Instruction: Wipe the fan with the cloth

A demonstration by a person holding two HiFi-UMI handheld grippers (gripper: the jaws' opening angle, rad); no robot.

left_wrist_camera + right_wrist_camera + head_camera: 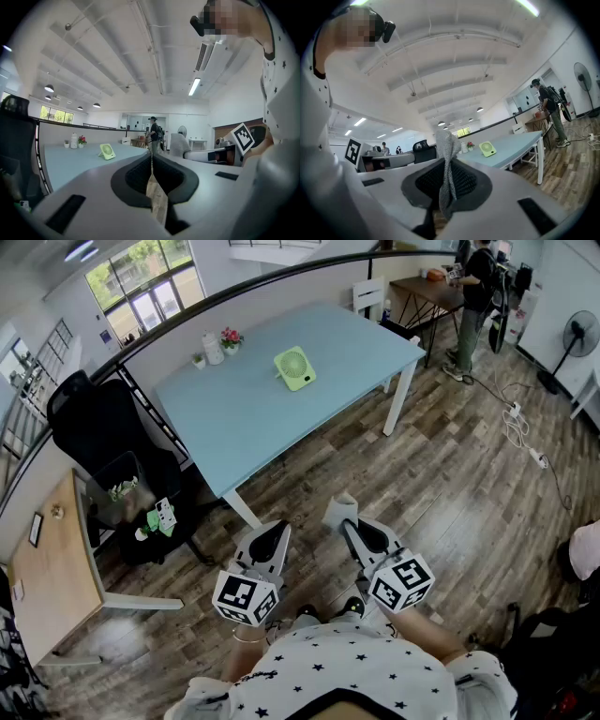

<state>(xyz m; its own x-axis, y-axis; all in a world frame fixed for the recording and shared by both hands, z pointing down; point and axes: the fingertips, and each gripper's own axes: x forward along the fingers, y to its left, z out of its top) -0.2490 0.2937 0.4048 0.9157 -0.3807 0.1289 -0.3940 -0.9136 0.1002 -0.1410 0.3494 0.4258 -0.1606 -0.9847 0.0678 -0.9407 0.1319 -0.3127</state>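
bright, even daylight from the large paned windows [141,287], plus a long white ceiling strip light [193,86]. only soft shadow under the pale blue desk [244,399]. heavy fisheye bending, black vignetted corners in both gripper views.

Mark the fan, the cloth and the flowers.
fan [294,367], head view, centre of its round grille.
cloth [447,172], right gripper view, its bunched middle.
flowers [230,337], head view, the red blooms.

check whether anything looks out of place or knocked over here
Nothing stands out. The green fan sits leaning back on its stand on the blue table, with the flower pot and white jar upright near the far edge. No spill shows. The grey cloth is pinched in the right gripper.
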